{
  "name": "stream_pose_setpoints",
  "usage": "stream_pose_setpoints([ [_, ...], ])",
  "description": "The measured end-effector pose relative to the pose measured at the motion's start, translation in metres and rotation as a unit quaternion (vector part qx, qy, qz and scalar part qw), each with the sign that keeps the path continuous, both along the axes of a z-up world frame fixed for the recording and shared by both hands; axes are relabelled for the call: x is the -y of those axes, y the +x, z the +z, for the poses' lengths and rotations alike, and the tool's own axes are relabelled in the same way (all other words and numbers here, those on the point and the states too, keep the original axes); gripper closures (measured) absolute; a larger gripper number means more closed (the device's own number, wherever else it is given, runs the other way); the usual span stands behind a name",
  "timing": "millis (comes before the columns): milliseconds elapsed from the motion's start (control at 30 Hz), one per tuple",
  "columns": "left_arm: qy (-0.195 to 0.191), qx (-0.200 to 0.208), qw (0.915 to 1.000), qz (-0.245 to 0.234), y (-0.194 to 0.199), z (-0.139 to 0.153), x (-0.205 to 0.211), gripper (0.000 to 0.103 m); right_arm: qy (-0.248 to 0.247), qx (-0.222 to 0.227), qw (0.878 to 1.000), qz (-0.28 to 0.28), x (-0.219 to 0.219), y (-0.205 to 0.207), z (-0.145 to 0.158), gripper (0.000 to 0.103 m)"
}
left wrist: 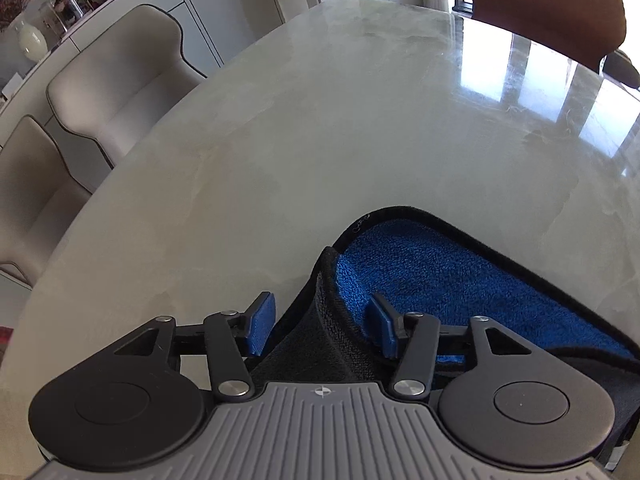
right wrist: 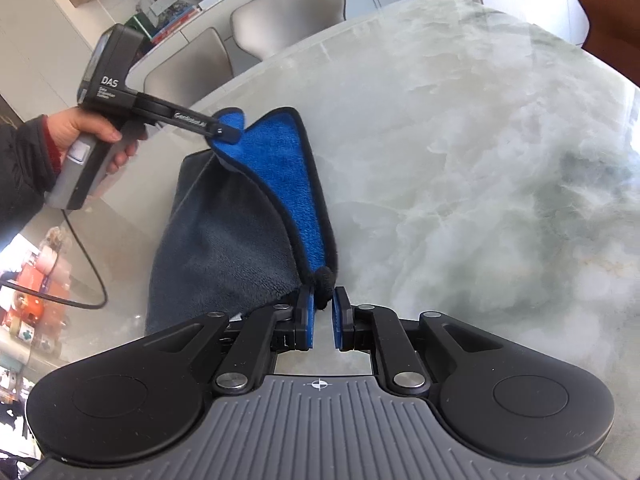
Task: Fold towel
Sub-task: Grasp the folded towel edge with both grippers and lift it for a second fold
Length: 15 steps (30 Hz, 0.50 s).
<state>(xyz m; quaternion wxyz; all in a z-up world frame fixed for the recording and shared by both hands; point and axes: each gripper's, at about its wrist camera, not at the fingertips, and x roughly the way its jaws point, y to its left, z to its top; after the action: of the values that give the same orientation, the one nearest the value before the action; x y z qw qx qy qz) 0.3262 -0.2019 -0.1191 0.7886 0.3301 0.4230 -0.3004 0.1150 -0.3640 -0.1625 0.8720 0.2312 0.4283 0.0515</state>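
The towel (right wrist: 288, 184), blue on one side, dark grey on the other and hemmed in black, lies partly lifted on the marble table (right wrist: 480, 160). My right gripper (right wrist: 324, 300) is shut on its near corner, and the black hem bunches between the pad tips. My left gripper (right wrist: 226, 130), held by a hand (right wrist: 92, 136), is at the far corner, which is raised and curled over. In the left wrist view the left gripper (left wrist: 322, 326) stands open. The towel's (left wrist: 440, 280) hem and grey side run between the pads without either pad pressing on it.
Two pale upholstered chairs (left wrist: 120, 80) stand along the table's left edge, seen too in the right wrist view as chairs (right wrist: 288, 12). A brown chair back (left wrist: 540, 4) is at the far right. A black cable (right wrist: 80, 280) hangs from the left gripper's handle.
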Motion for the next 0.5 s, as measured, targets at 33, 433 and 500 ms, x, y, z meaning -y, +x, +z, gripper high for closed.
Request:
stream_pose_setpoints([
  [33,0.004,0.002,1.0,-0.005,-0.002,0.001,-0.002,0.04,-0.004,0.001,1.0,-0.005,0.002,0.0,0.001,0.092],
  [433,0.026,0.002,0.9925,-0.119,-0.036,0.02,-0.009,0.024,-0.023,0.078,0.994,0.066,-0.024,0.024,0.025,0.09],
  [500,0.021,-0.026,0.9921,-0.121,-0.034,0.015,-0.01,0.024,-0.027,0.078,0.994,0.077,-0.033,0.029,0.023,0.09],
])
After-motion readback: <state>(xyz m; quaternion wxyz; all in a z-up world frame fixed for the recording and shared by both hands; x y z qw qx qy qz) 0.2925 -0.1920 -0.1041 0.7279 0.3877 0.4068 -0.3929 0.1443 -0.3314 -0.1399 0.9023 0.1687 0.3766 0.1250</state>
